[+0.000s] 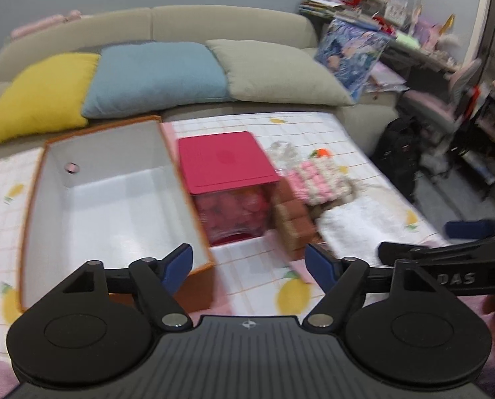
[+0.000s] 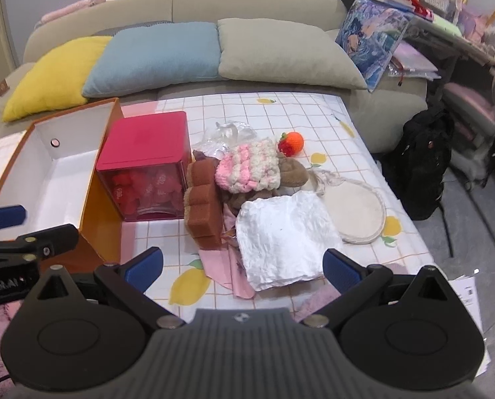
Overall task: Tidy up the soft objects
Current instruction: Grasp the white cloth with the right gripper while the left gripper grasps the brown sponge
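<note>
Taking the red-lidded box (image 2: pixel 148 166) as landmark: to its left, touching it, stands the orange bin (image 2: pixel 101 199), white inside and holding nothing visible. Over that bin's near corner hangs the left gripper (image 1: pixel 249 262), jaws apart with nothing between them. To the right of the red-lidded box lies the heap of soft things: a brown sponge (image 2: pixel 202 209) just beside it, a pink-and-white knit piece (image 2: pixel 247 166) above that, a white folded cloth (image 2: pixel 280 242) nearer the camera, an orange plush fruit (image 2: pixel 290 144) farther off. The right gripper (image 2: pixel 242 267) hovers over the cloth, jaws apart and empty. Sorting seems barely begun; next, lower onto one soft item, close, and carry it leftward into the bin.
</note>
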Demonstrator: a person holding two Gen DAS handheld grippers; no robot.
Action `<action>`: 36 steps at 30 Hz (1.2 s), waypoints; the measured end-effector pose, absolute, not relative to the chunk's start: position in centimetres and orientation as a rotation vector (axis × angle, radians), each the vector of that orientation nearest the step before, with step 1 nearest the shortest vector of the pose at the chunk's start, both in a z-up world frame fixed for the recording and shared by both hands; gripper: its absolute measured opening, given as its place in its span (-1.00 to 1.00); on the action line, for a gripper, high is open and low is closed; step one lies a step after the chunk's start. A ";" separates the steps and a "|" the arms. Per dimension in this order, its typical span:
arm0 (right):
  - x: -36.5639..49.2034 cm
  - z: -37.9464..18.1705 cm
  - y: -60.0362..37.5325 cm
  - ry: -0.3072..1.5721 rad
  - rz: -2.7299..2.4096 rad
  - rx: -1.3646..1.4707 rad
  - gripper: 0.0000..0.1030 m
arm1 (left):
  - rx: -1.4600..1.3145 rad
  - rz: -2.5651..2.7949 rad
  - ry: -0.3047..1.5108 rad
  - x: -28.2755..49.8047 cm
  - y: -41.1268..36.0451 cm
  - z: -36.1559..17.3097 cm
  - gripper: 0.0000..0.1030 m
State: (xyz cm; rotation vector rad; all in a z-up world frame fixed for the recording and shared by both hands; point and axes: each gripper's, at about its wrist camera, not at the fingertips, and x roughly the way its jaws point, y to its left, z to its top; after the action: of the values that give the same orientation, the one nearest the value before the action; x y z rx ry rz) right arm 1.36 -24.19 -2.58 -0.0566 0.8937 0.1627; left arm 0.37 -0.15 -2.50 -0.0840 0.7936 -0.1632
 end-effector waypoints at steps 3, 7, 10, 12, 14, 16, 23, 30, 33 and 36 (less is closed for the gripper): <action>1.8 -3.0 -25.2 0.882 0.172 -0.064 0.86 | -0.102 -0.228 0.791 0.7 -0.7 -2.6 0.59; 2.5 -3.8 -26.6 0.846 0.165 -0.100 0.84 | -0.079 -0.302 0.793 1.3 -2.2 -2.9 0.56; 3.6 -4.9 -27.4 0.836 0.160 -0.144 0.92 | -0.066 -0.327 0.833 2.5 -3.3 -3.5 0.56; 4.5 -5.9 -27.6 0.843 0.167 -0.183 0.95 | -0.065 -0.328 0.851 3.4 -3.7 -4.0 0.56; 5.6 -7.2 -27.2 0.861 0.188 -0.232 0.95 | -0.057 -0.317 0.871 4.0 -3.9 -4.3 0.56; 6.6 -8.7 -26.8 0.898 0.233 -0.277 0.95 | -0.055 -0.316 0.889 4.6 -4.1 -4.6 0.56; 10.6 -12.3 -27.3 1.070 0.256 -0.190 0.95 | -0.035 -0.320 0.938 6.3 -5.1 -6.4 0.56; 12.4 -13.5 -29.5 1.144 0.252 -0.052 0.76 | -0.107 -0.358 0.955 8.8 -5.6 -8.4 0.60; 12.6 -13.8 -30.5 1.163 0.252 0.021 0.35 | -0.133 -0.337 0.971 10.0 -5.9 -9.3 0.60; 12.3 -13.6 -31.6 1.162 0.265 0.108 0.04 | -0.134 -0.321 0.988 10.9 -6.1 -10.0 0.60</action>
State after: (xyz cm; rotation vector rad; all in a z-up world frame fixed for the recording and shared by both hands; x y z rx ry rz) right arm 12.28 -31.62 -13.55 0.1079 1.1618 0.2649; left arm 10.93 -6.11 -9.98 -0.1340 0.9885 -0.3209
